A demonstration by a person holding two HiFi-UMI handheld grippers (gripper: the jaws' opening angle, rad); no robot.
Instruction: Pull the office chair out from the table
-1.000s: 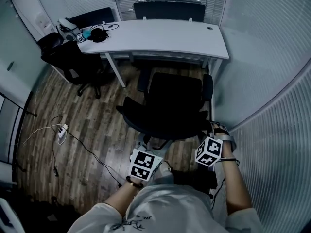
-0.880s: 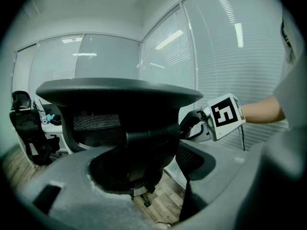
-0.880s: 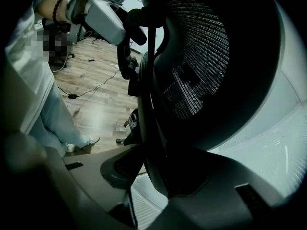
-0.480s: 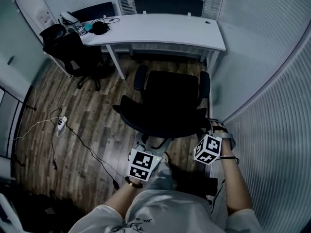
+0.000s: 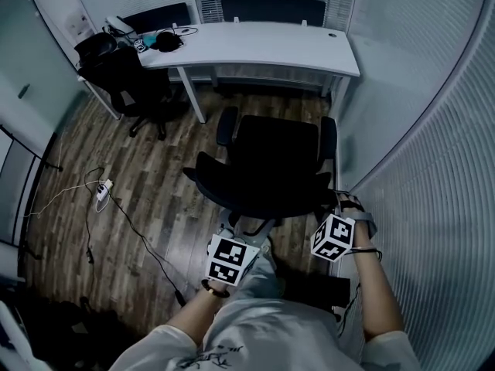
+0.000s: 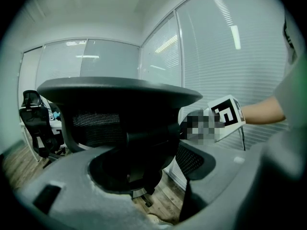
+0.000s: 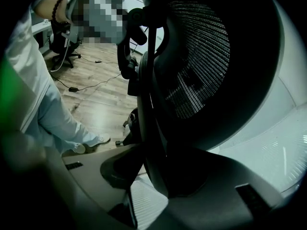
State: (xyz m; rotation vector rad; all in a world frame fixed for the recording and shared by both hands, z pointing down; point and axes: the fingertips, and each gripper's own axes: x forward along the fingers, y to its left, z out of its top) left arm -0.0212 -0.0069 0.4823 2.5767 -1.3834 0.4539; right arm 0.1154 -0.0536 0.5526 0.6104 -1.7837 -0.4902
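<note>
a: if we go through the room from the big things down, where does the chair stand?

b: the wooden floor (image 5: 147, 184) shows as a bare strip between chair and tabletop (image 5: 263, 49). the white tabletop runs along the far window wall. the office chair (image 5: 271, 161) sits mid-floor with its seat facing the tabletop, its armrests clear of the edge and its backrest toward the person. a ribbed glass wall (image 5: 433, 176) stands close on its right. a second chair (image 5: 128, 83) stands well apart at the far left.

a: so which step is this?

b: the pull itself, i'd say, and well along, since the seat is already out from under the tabletop.

a: and the claws?

b: the left claw (image 5: 246, 230) is clamped on the dark frame bar behind the backrest. its own view shows that bar between the grey jaws. the right claw (image 5: 339, 207) is closed on the backrest's right edge, with its jaws standing fairly wide around the mesh-filled rim.

a: what does the next move call for?

b: my guess is a short, straight draw toward the person. both claws should pull evenly so the castors don't swing the chair into the glass wall. the person's legs are just behind the base, so there's little room left. after that it's only a matter of letting go.

a: anything small to mind?

b: a cable and power strip (image 5: 102, 195) lie on the floor to the left, apart from the castors.
</note>
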